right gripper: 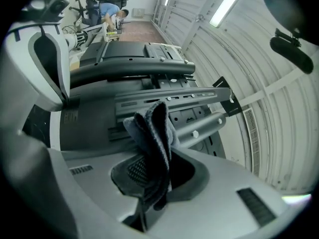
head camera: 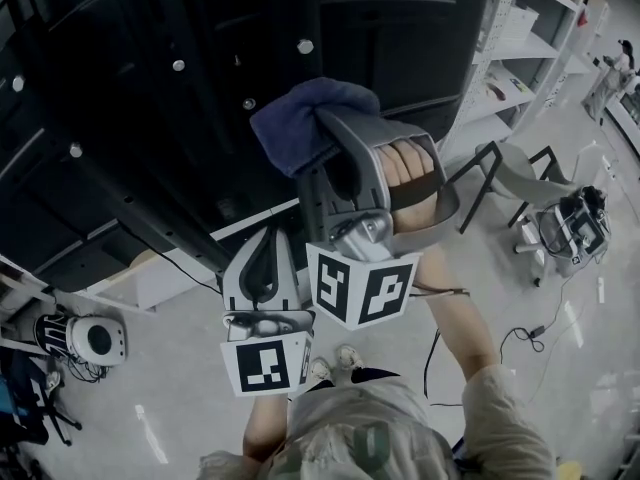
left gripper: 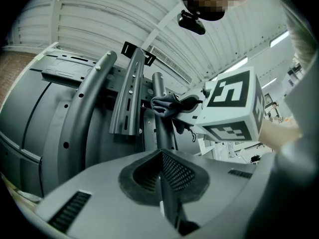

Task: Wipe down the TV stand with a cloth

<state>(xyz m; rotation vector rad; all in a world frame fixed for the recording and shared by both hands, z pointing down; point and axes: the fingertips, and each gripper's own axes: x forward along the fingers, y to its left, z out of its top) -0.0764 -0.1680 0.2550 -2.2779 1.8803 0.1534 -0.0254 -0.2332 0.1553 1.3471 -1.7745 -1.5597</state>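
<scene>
A dark blue cloth (head camera: 303, 118) is pinched in my right gripper (head camera: 325, 138) and held up against the black TV stand (head camera: 150, 138). In the right gripper view the cloth (right gripper: 152, 131) sticks up folded from the shut jaws of the right gripper (right gripper: 149, 183), just before the stand's grey mounting bars (right gripper: 169, 99). My left gripper (head camera: 263, 243) sits lower and to the left, shut with nothing in it. From the left gripper (left gripper: 162, 176) I see the stand's upright rails (left gripper: 130, 97), the cloth (left gripper: 169, 105) and the right gripper's marker cube (left gripper: 232, 108).
White shelving (head camera: 530, 38) stands at the right, with a grey chair (head camera: 510, 173) and a wire-framed device (head camera: 575, 223) on the floor beside it. A round white device (head camera: 92, 339) lies at the left. Cables (head camera: 530, 333) trail on the floor. A person (right gripper: 109, 11) bends over far off.
</scene>
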